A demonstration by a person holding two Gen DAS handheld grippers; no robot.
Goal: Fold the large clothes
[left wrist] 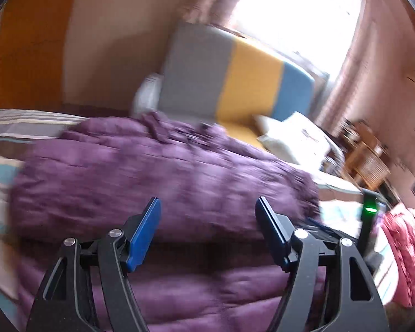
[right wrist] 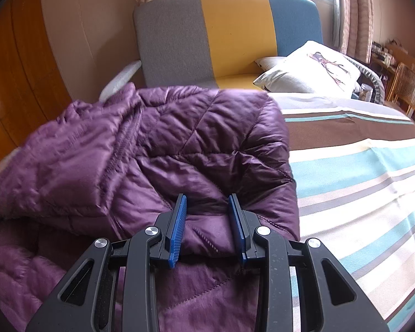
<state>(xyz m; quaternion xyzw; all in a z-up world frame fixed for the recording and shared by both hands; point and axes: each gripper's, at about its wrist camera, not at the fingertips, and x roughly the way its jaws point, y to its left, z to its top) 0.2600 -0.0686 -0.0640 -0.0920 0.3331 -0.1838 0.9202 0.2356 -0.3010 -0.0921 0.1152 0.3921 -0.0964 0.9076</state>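
Right wrist: my right tongs (right wrist: pixel 207 221) pinch the puffy, slick jacket (right wrist: pixel 141 144) fold; left tongs (left wrist: pixel 207 229) gape wide, empty.

— What is the purple jacket (right wrist: pixel 157 149) made of?

— Quilted cloth with a soft sheen, puffy and wrinkled. The bed cover (right wrist: pixel 359 182) is matt woven cloth in stripes.

— And the tools?

— The right gripper (right wrist: pixel 207 221) has matt black plastic arms, ribbed blue pads (right wrist: pixel 177 229) and shiny metal rivets. The left gripper (left wrist: pixel 207 229) looks the same, though its view is blurred.

— Behind?

— A sofa (right wrist: pixel 229 33) of rough matt fabric, a smooth pillow (right wrist: pixel 312 69), and a cane chair (right wrist: pixel 409 88), perhaps wood.
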